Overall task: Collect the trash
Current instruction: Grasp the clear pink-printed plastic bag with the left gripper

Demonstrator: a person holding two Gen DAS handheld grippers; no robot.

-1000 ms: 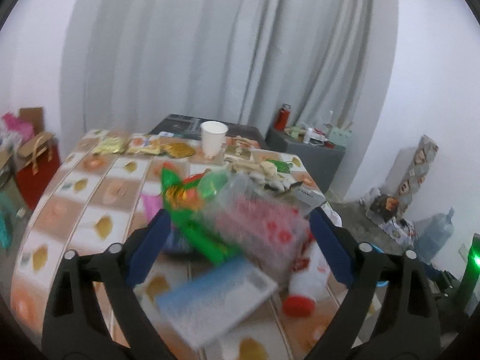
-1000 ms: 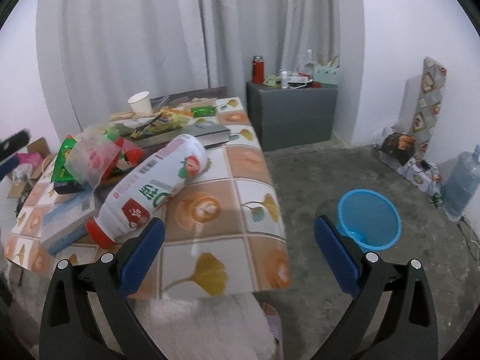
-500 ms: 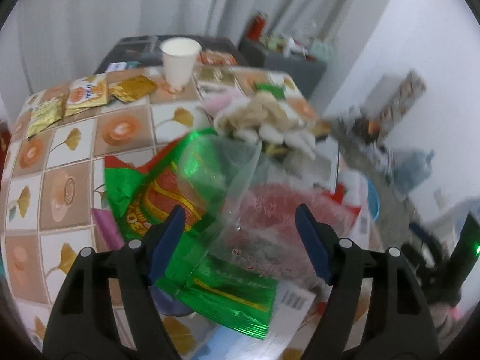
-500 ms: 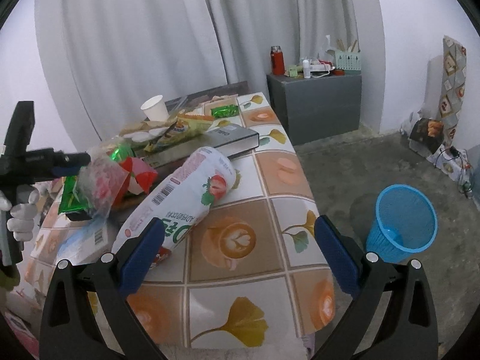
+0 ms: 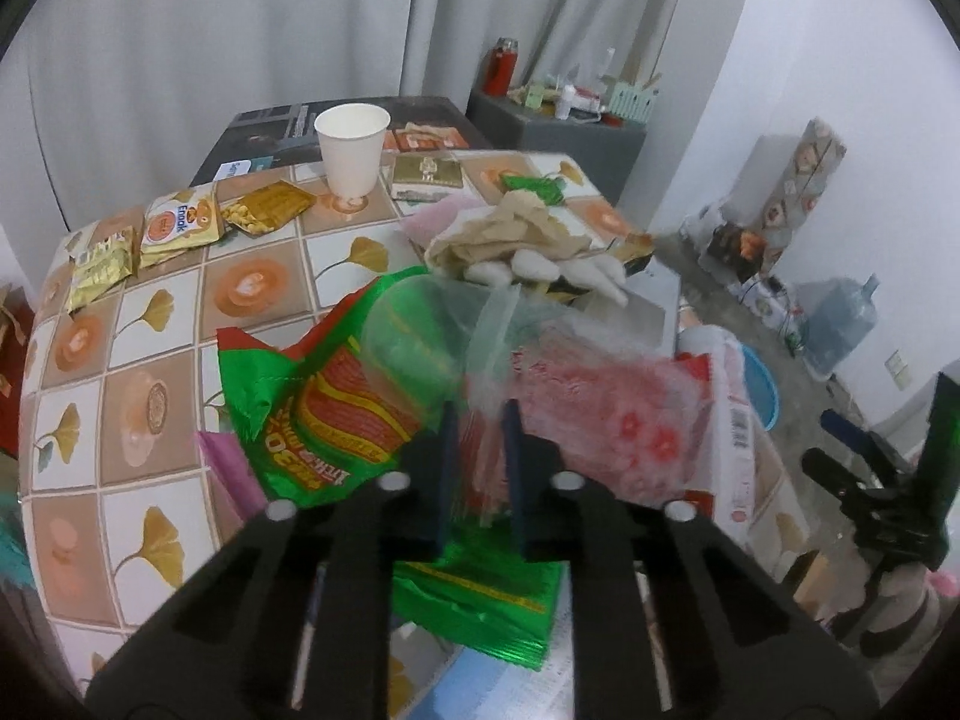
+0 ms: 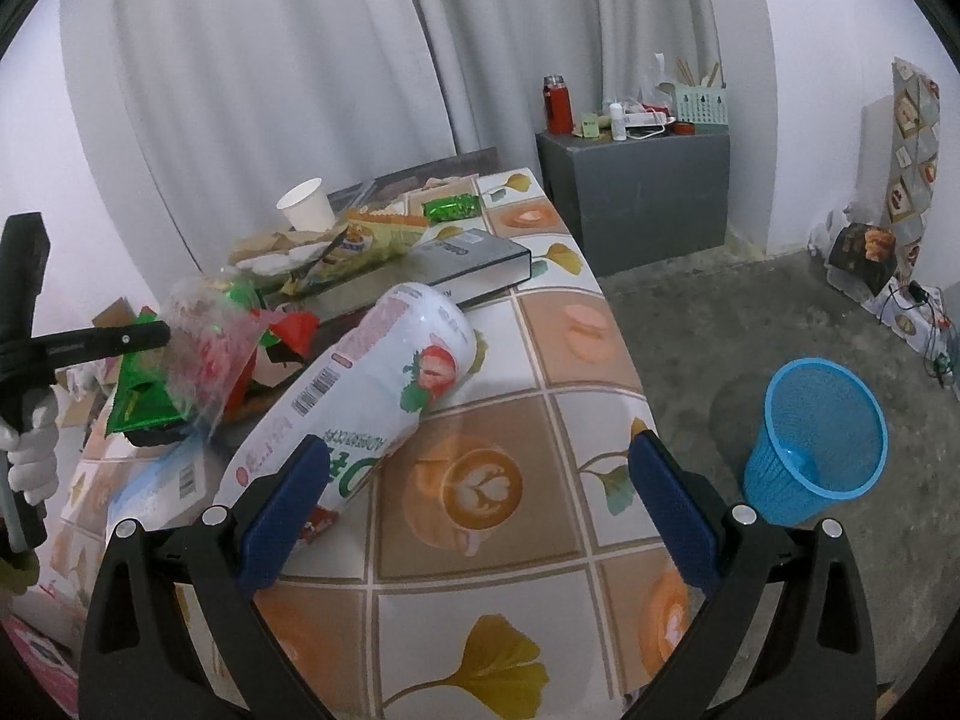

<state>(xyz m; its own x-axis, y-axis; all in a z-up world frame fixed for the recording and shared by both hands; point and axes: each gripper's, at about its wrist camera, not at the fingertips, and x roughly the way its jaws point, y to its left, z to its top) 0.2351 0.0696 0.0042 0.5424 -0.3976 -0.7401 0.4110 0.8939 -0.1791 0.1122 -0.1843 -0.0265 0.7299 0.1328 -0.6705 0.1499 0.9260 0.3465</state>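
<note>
My left gripper (image 5: 478, 420) is shut on a clear plastic bag with red print (image 5: 576, 384), over a green snack wrapper (image 5: 336, 402) on the tiled table (image 5: 144, 396). In the right wrist view the left gripper (image 6: 156, 333) pinches the same bag (image 6: 201, 342). My right gripper (image 6: 480, 480) is open and empty, low over the table's near edge, its left finger beside a large white strawberry bottle (image 6: 372, 384) lying on its side. A blue trash basket (image 6: 816, 438) stands on the floor to the right.
A paper cup (image 5: 351, 147), gold snack packets (image 5: 180, 222), crumpled paper and gloves (image 5: 528, 240) and a grey box (image 6: 444, 267) lie further back. A grey cabinet (image 6: 636, 192) stands behind; a water jug (image 5: 840, 324) is on the floor.
My left gripper has closed on the clear bag after moving in over the wrapper pile. The right gripper has come nearer to the white bottle and stayed open.
</note>
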